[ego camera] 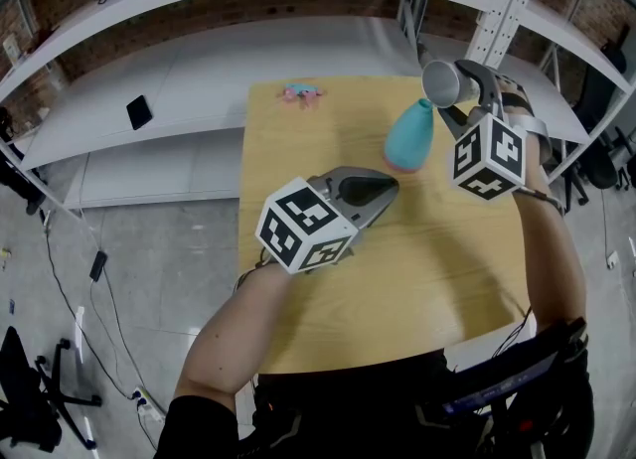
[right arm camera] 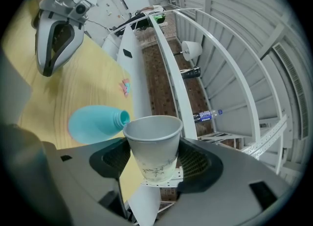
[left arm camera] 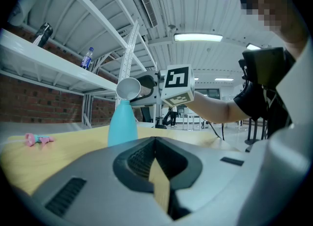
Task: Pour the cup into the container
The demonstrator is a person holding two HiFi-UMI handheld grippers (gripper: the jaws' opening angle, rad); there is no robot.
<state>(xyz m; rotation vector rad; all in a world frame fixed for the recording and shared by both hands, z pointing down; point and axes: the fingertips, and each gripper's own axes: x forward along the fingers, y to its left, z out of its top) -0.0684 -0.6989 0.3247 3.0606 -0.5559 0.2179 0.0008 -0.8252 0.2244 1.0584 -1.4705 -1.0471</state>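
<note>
While our right gripper (right arm camera: 152, 171) clamps a pale grey paper cup (right arm camera: 152, 144) between its pads, the cup lies tipped on its side. Its rim sits just above the narrow neck of the turquoise bottle-shaped container (ego camera: 410, 136), and we cannot quite tell whether rim and neck touch. That container stands upright toward the far right of the light wooden table (ego camera: 397, 278). Our left gripper (left arm camera: 156, 141), jaws brought together on nothing, hangs over the table's middle, apart from the container. Near the far edge lies a small pink object (ego camera: 300, 94).
</note>
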